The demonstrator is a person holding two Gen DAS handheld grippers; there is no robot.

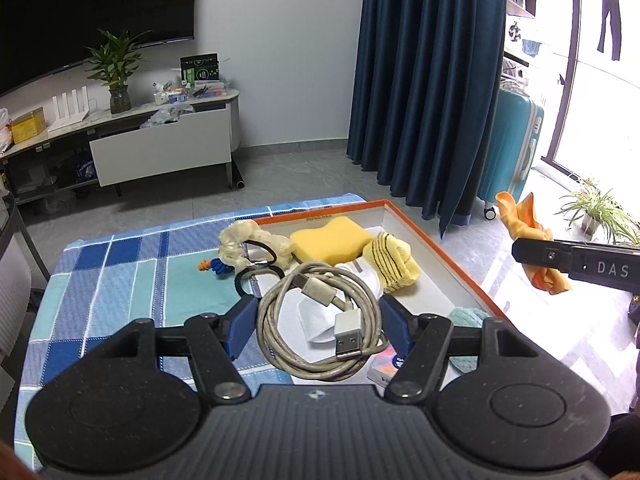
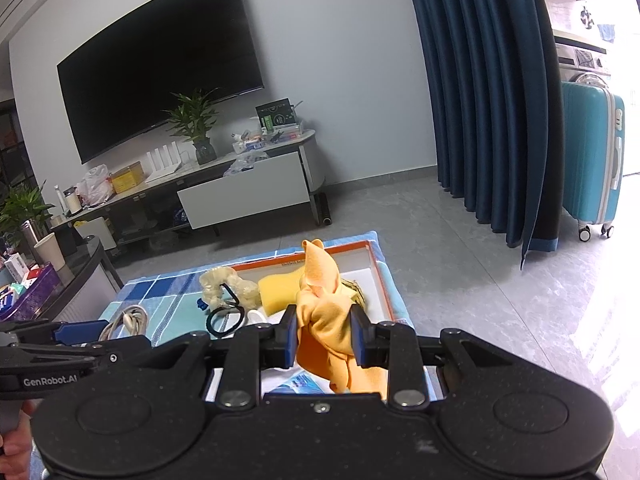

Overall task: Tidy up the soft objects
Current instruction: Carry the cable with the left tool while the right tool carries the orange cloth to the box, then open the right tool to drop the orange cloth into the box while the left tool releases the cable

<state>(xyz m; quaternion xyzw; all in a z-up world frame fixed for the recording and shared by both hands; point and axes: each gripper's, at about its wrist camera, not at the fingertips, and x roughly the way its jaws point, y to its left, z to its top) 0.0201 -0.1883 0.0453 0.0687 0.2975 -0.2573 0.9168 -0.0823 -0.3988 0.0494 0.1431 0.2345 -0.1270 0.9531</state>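
Note:
My left gripper [image 1: 318, 320] is shut on a coiled beige USB cable [image 1: 320, 320] and holds it above the blue checked cloth [image 1: 120, 272]. My right gripper [image 2: 325, 334] is shut on an orange cloth [image 2: 324, 308] and holds it above the orange-rimmed white box [image 2: 380, 276]. In the box lie a yellow sponge [image 1: 326, 244], a yellow striped sock [image 1: 394, 268] and a white folded item [image 1: 320, 316]. A cream scrunchie [image 1: 256, 246] lies at the box's left edge. The right gripper also shows in the left wrist view [image 1: 576, 262].
A black hair tie [image 2: 226, 320] and a small blue and orange toy [image 1: 212, 266] lie on the cloth. A teal cloth [image 1: 466, 318] sits near the box's front. A TV stand [image 1: 160, 144], a dark curtain [image 1: 424, 80] and a teal suitcase [image 1: 512, 144] stand beyond.

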